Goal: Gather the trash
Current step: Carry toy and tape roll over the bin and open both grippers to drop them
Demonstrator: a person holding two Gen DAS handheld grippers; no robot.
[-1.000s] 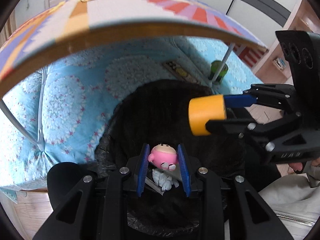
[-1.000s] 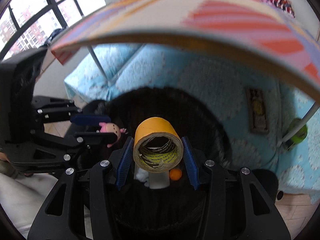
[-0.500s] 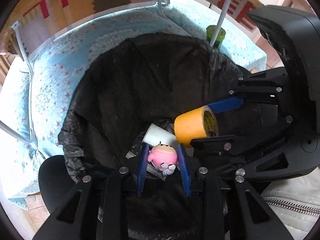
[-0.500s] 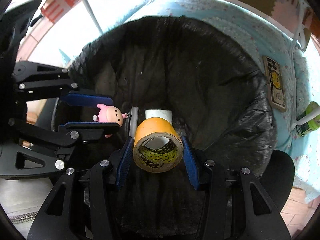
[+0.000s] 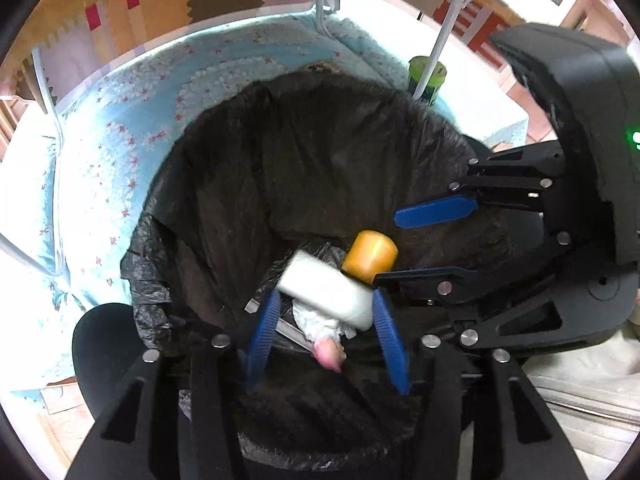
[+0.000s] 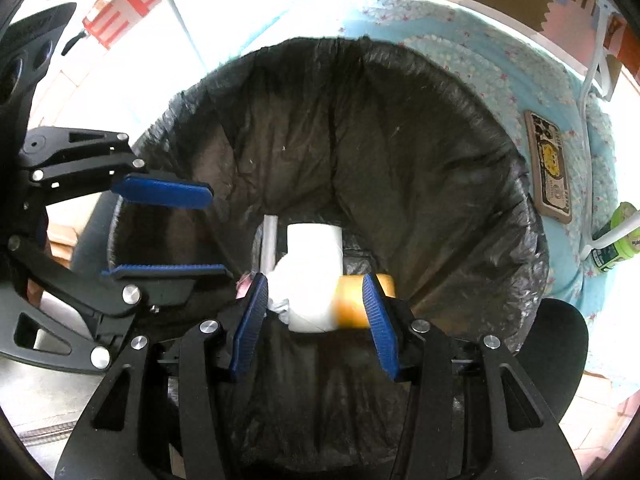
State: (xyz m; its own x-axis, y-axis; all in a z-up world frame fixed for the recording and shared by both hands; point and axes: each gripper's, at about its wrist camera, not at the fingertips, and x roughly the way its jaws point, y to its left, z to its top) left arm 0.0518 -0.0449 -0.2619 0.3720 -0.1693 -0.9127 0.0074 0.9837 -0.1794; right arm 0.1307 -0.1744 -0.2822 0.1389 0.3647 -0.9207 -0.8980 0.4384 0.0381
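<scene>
Both claws spread, empty: left gripper (image 5: pixel 324 334), right gripper (image 6: pixel 314 320), both over the trash bag (image 6: pixel 400 128). Tape roll (image 5: pixel 370 257) and pink toy (image 5: pixel 329 354) lie inside beside a white roll (image 5: pixel 326 294); blurred, possibly falling. Risk: fingers dipping lower snag the liner on withdrawal and spill the trash onto the blue cloth (image 5: pixel 120 152).

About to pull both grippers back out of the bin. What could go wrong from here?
1. Both grippers, left and right, hang open inside the black bin liner; a finger could snag the loose plastic on the way out.
2. The two grippers sit close together, so they could knock each other.
3. The orange tape roll and pink toy look blurred, so they may not have settled.
</scene>
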